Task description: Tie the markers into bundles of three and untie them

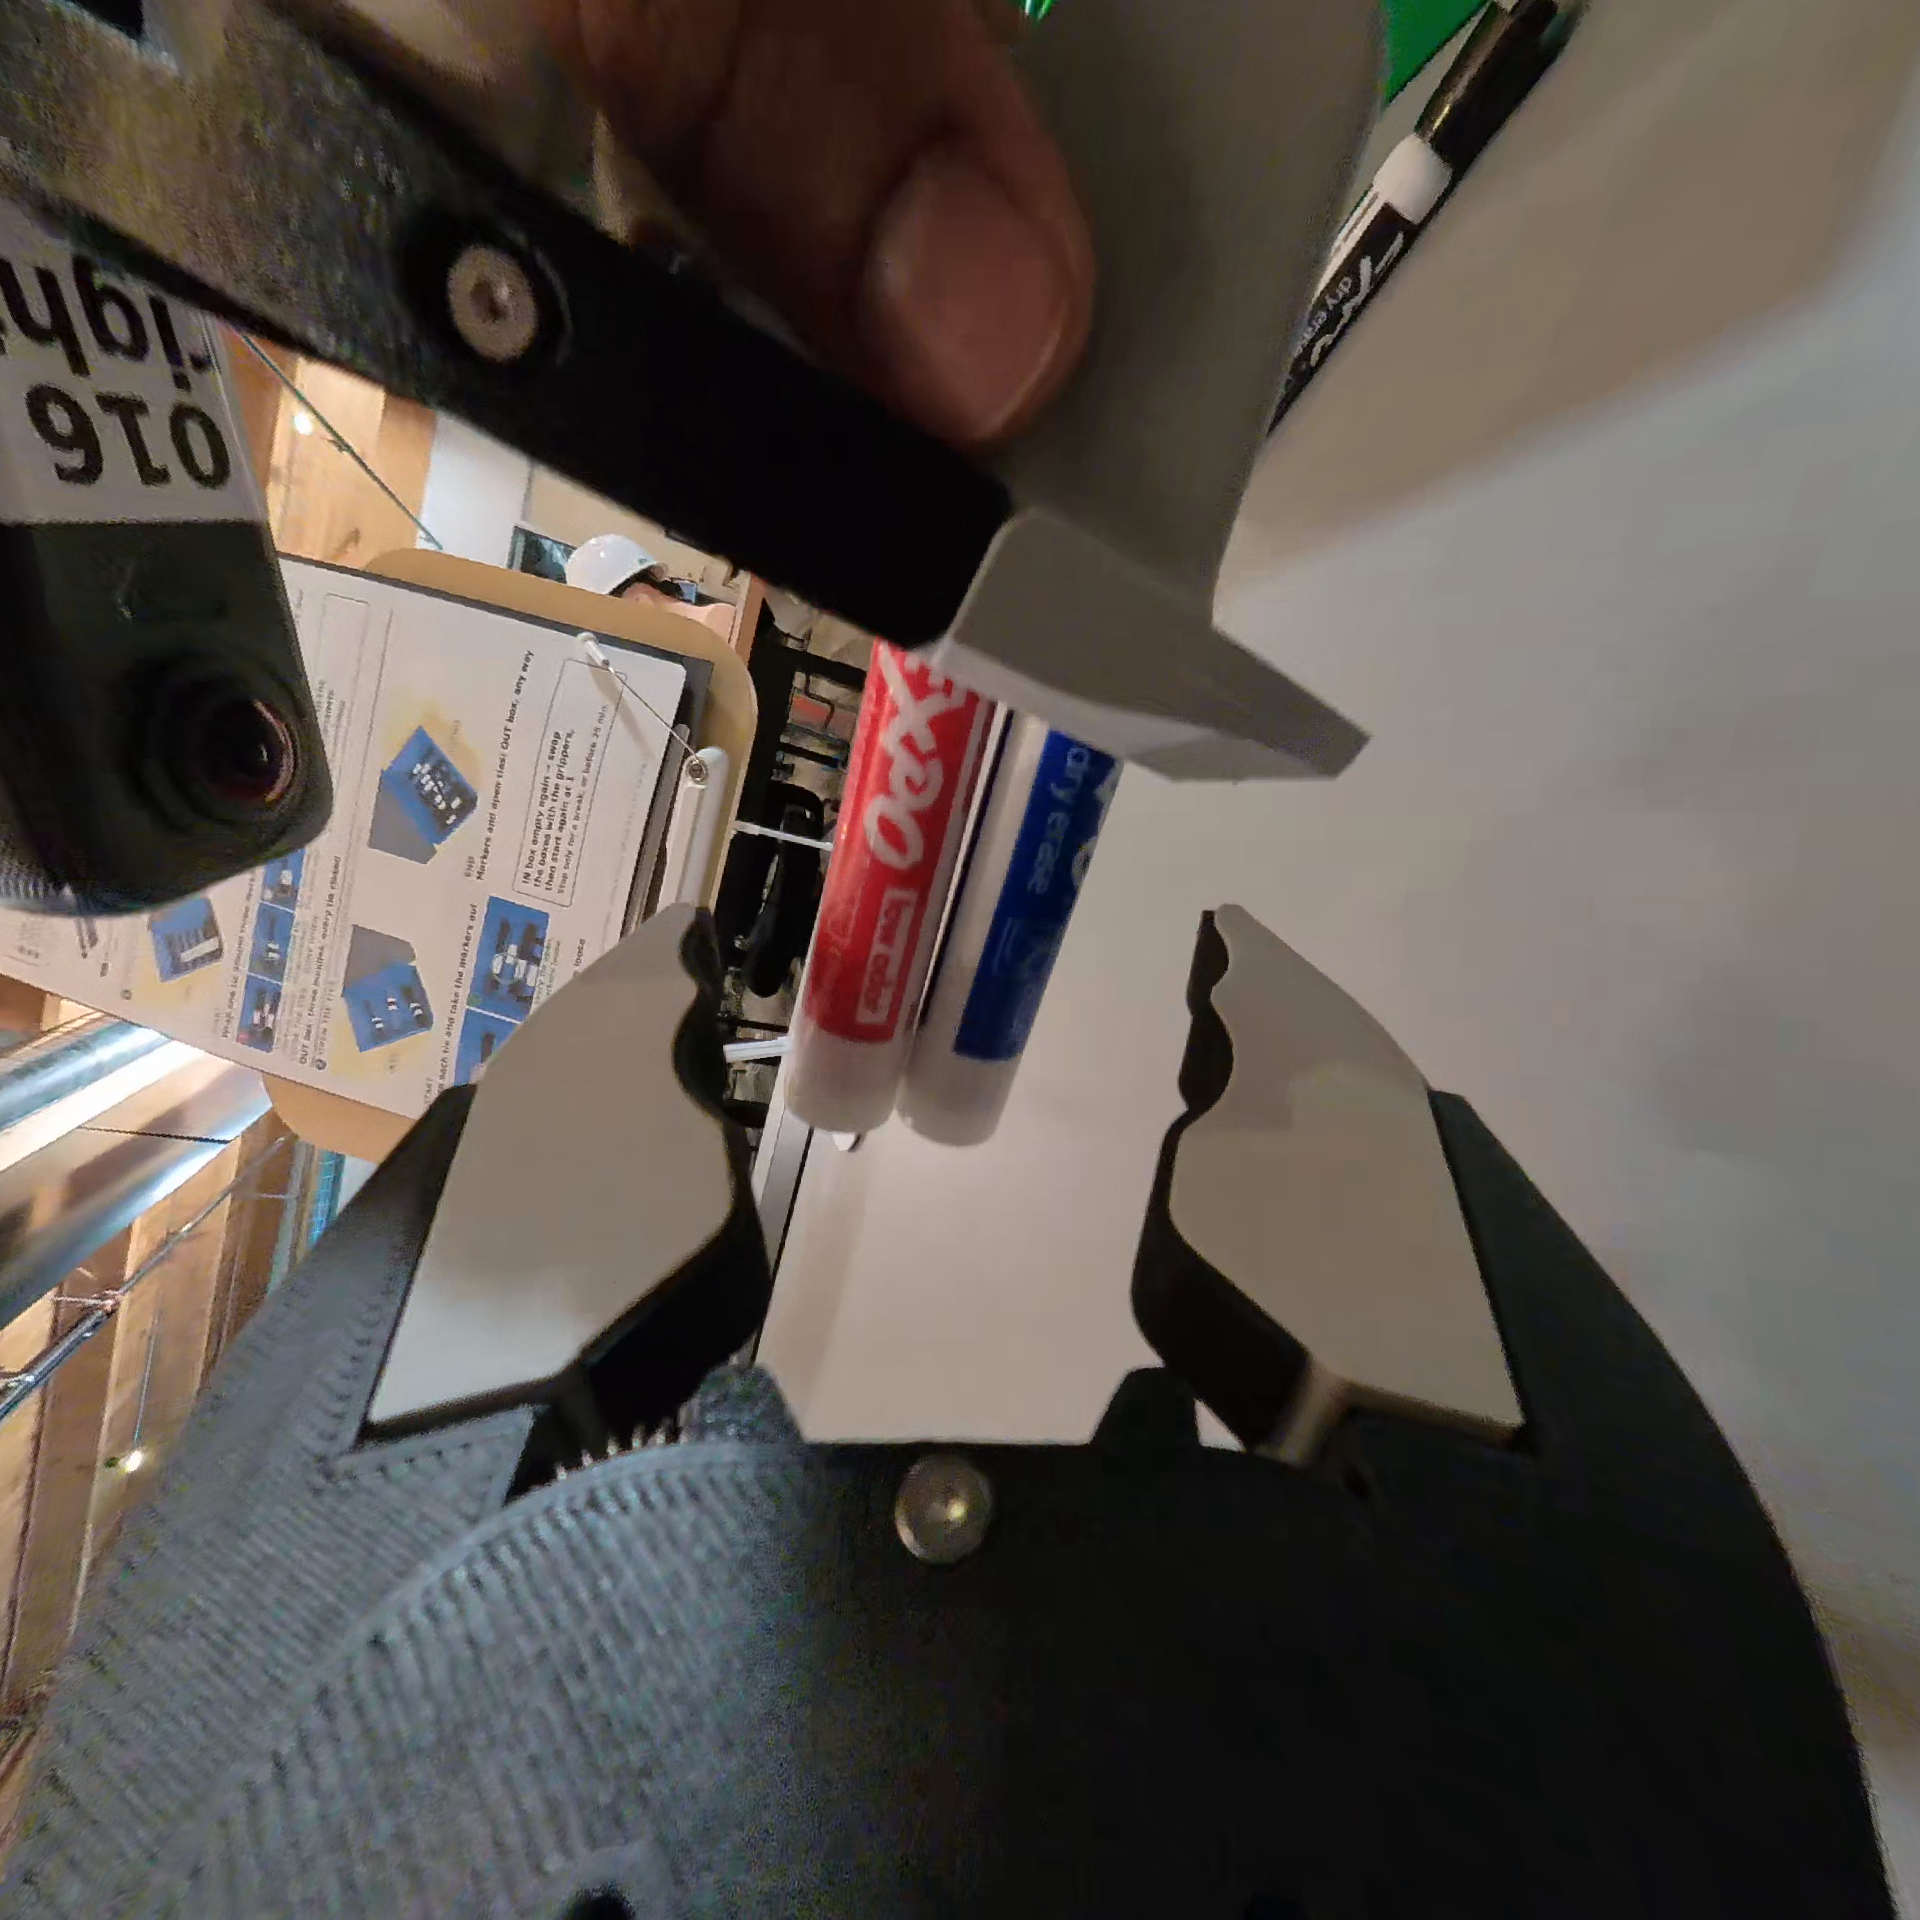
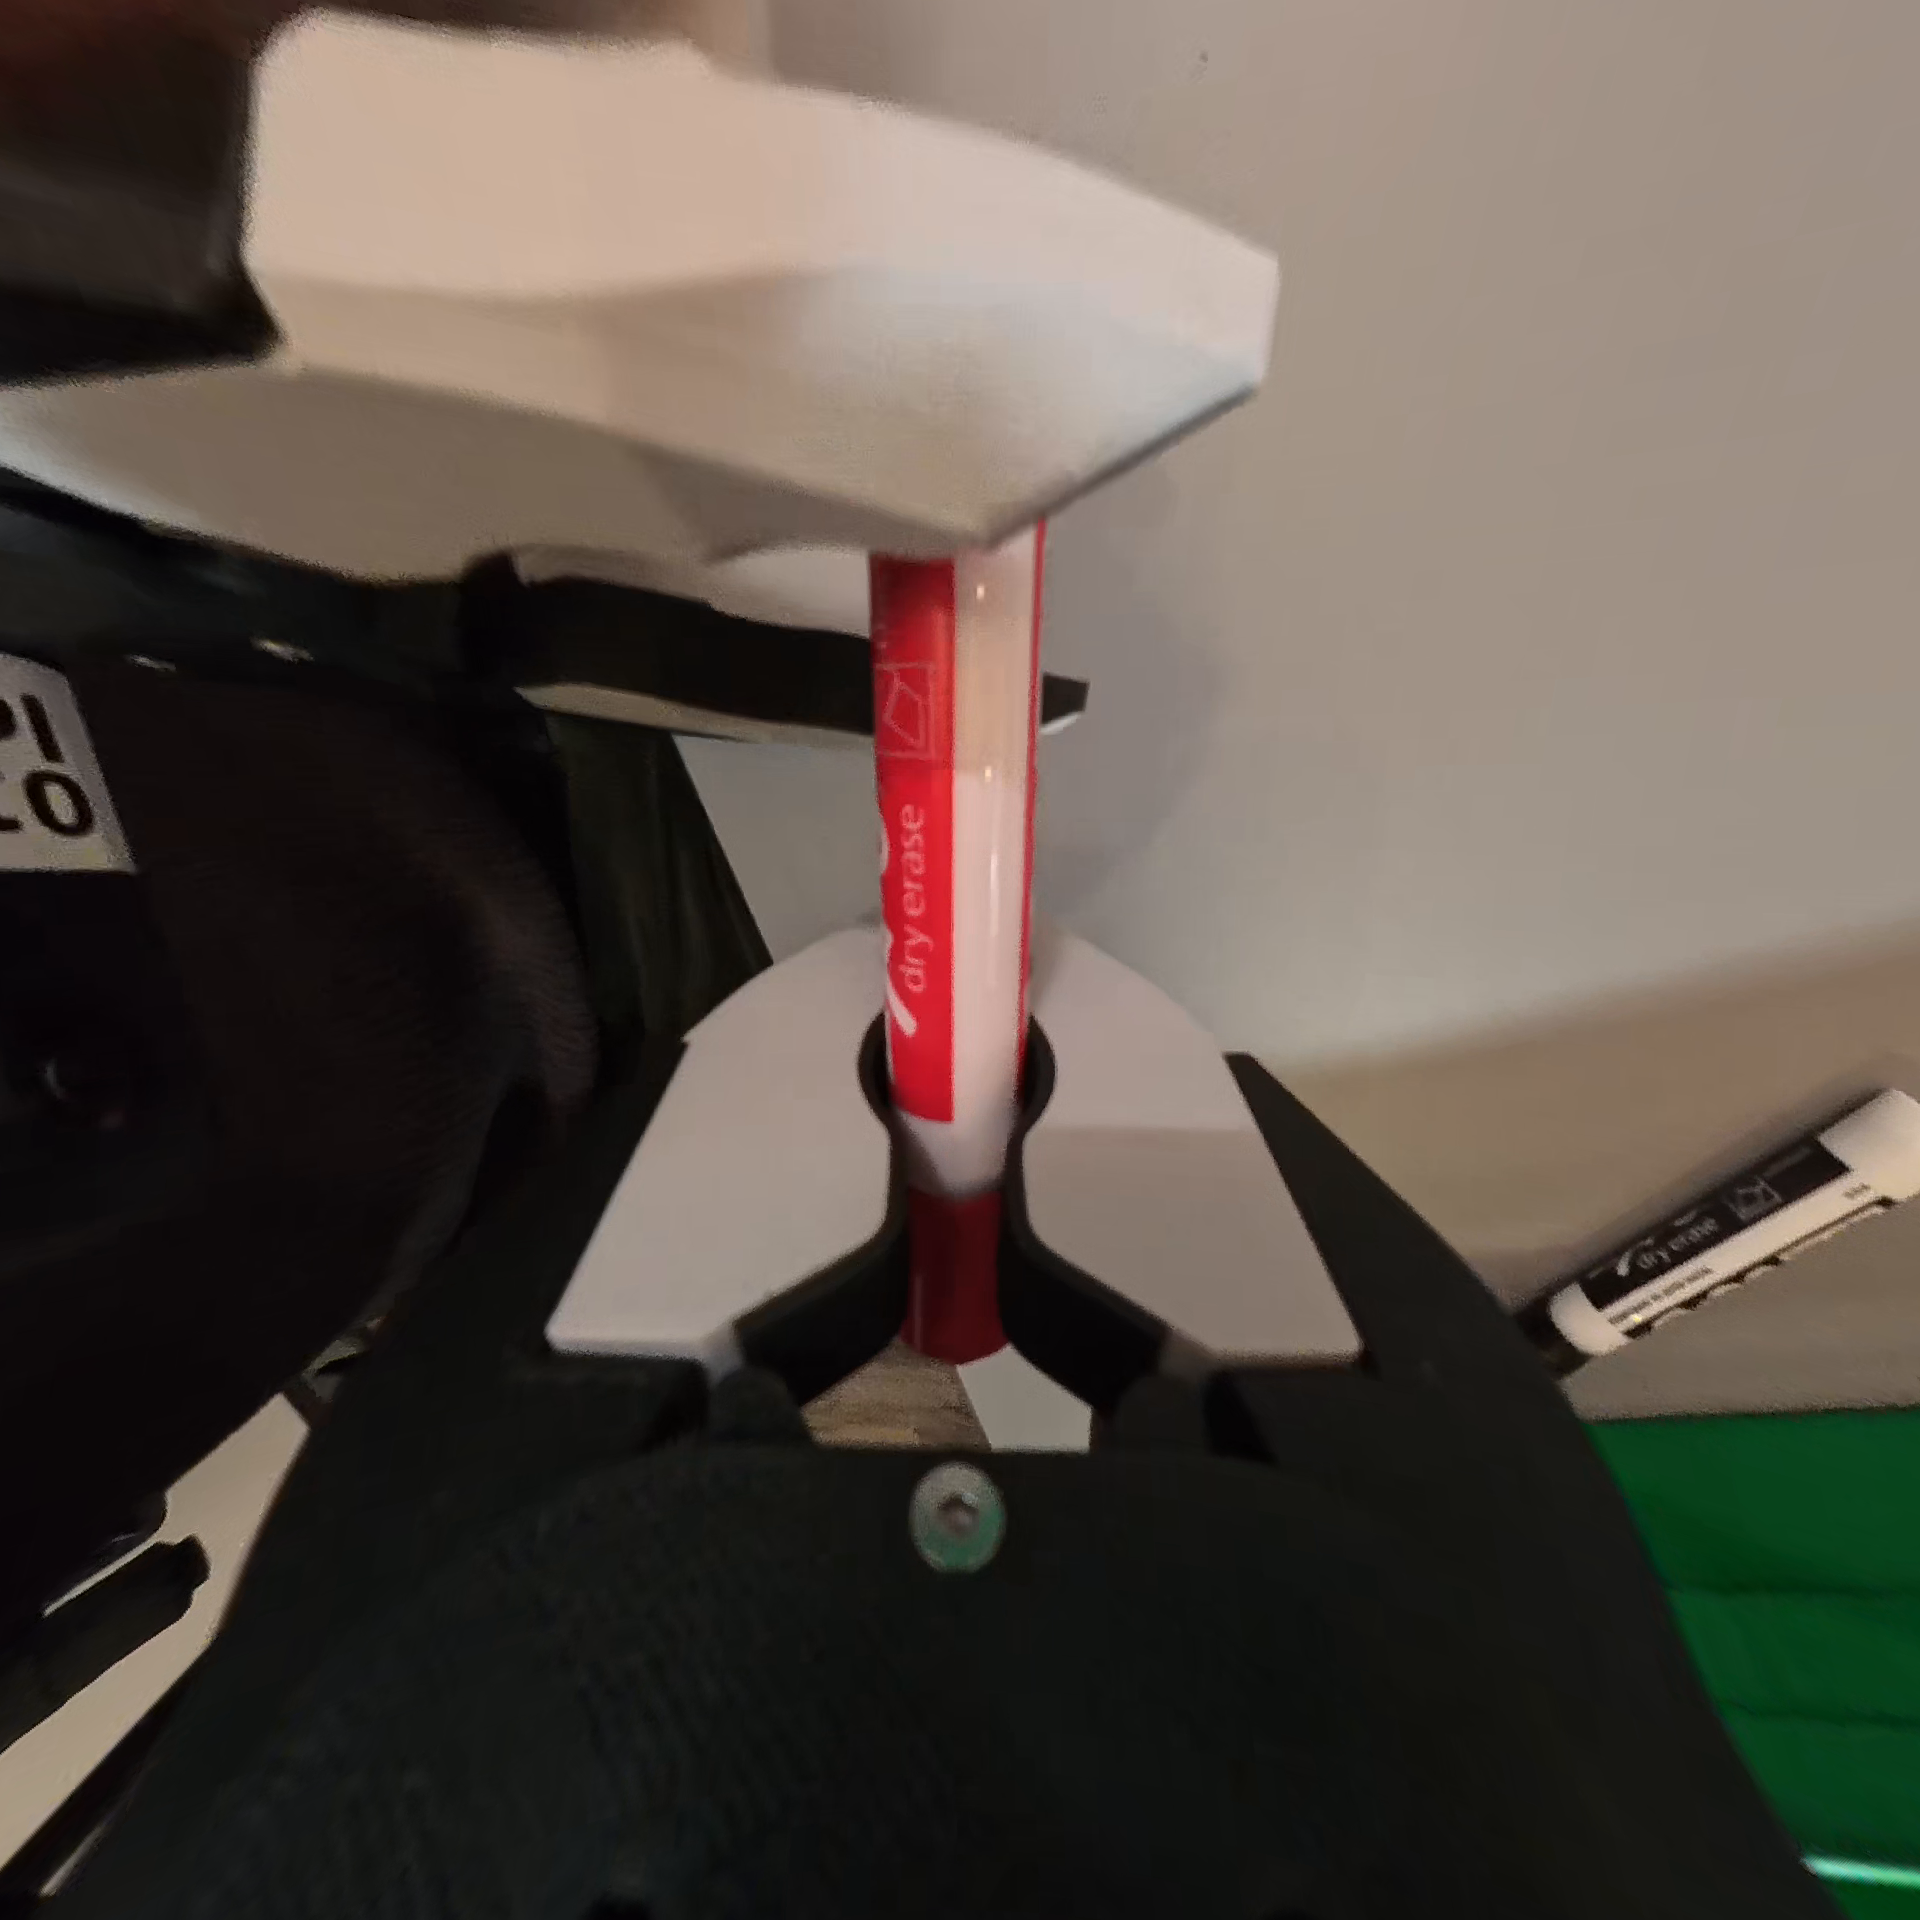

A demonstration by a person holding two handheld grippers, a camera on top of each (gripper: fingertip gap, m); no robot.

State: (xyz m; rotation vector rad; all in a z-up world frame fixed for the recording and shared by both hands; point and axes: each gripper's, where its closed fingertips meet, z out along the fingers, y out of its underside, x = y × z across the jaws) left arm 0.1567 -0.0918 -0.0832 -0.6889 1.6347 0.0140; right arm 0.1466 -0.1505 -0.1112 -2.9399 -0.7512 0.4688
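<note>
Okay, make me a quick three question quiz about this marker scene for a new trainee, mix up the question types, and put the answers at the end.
1. True or false: the left tongs are clamped on a marker.
2. Multiple choice: which marker do the right tongs grip? A) black B) red C) green
3. Fill in: in the left wrist view, beside the red marker is a ____ marker.

Key:
1. False; the left tongs are open, with both markers just beyond their tips.
2. B; the red marker. The black marker lies loose on the white surface.
3. blue
</note>
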